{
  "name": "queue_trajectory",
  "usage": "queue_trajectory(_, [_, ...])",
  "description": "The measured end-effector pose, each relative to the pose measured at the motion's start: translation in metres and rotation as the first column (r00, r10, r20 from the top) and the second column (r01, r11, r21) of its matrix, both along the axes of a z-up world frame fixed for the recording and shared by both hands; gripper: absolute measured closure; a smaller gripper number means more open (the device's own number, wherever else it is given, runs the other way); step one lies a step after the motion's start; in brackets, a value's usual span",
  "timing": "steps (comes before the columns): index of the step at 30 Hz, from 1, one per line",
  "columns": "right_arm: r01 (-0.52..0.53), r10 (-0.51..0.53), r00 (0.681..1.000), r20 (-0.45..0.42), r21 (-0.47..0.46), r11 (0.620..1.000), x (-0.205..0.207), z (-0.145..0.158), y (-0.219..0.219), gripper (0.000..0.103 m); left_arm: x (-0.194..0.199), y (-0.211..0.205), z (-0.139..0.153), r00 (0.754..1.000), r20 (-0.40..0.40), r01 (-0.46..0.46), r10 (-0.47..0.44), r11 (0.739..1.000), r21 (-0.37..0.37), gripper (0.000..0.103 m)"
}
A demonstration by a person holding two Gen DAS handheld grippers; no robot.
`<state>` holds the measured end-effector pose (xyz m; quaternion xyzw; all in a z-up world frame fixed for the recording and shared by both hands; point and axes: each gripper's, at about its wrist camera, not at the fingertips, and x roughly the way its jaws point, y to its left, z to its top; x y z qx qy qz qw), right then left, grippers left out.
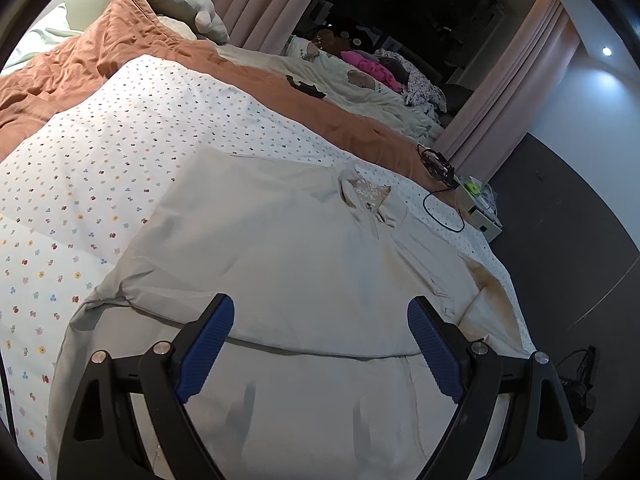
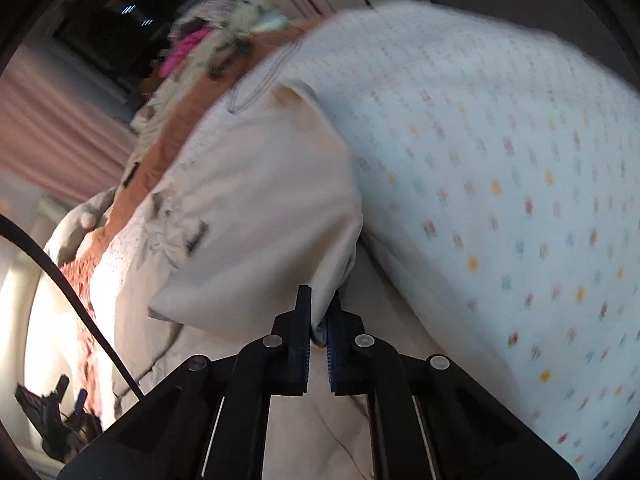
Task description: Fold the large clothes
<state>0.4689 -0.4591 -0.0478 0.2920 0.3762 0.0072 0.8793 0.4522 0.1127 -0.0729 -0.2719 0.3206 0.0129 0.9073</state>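
Left wrist view shows a large pale beige shirt (image 1: pixel 280 248) spread flat on a bed, collar (image 1: pixel 370 196) toward the far side, lying on a white duvet with small coloured flowers (image 1: pixel 100 160). A fold line runs across the garment just beyond the left gripper (image 1: pixel 320 320), whose blue-padded fingers (image 1: pixel 208 344) stand wide apart above the cloth with nothing between them.

In the right wrist view, blurred by motion, the right gripper (image 2: pixel 318 316) has its blue pads (image 2: pixel 304 320) pressed together on an edge of the same shirt (image 2: pixel 256 208); the pinched cloth rises from the jaws and a broad flap of it hangs over the rest of the garment.

Beyond the flowered duvet lies a rust-orange quilt (image 1: pixel 80 76) with a cream plush toy (image 1: pixel 180 4) at its far end. Farther along are a heap of clothes, one bright pink (image 1: pixel 372 66), dusty-pink curtains (image 1: pixel 516 80) and a dark window. A black cable (image 1: pixel 440 208) loops at the bed's right edge, near a small white box (image 1: pixel 486 224).
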Motion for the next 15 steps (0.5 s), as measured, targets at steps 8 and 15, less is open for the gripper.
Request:
queue_trajectory(8, [-0.122, 0.164, 0.976, 0.143, -0.264, 0.957, 0.019, 0.113, 0.058, 0.103, 0.0, 0.001, -0.001, 1.0, -0.001, -0.006, 0.006, 1.0, -0.008, 0.013])
queue_trajectory(15, [-0.242, 0.328, 0.938, 0.111, -0.464, 0.852, 0.054, 0.162, 0.129, 0.103, -0.002, 0.013, -0.002, 0.999, 0.0, -0.038, 0.038, 0.999, -0.024, 0.013])
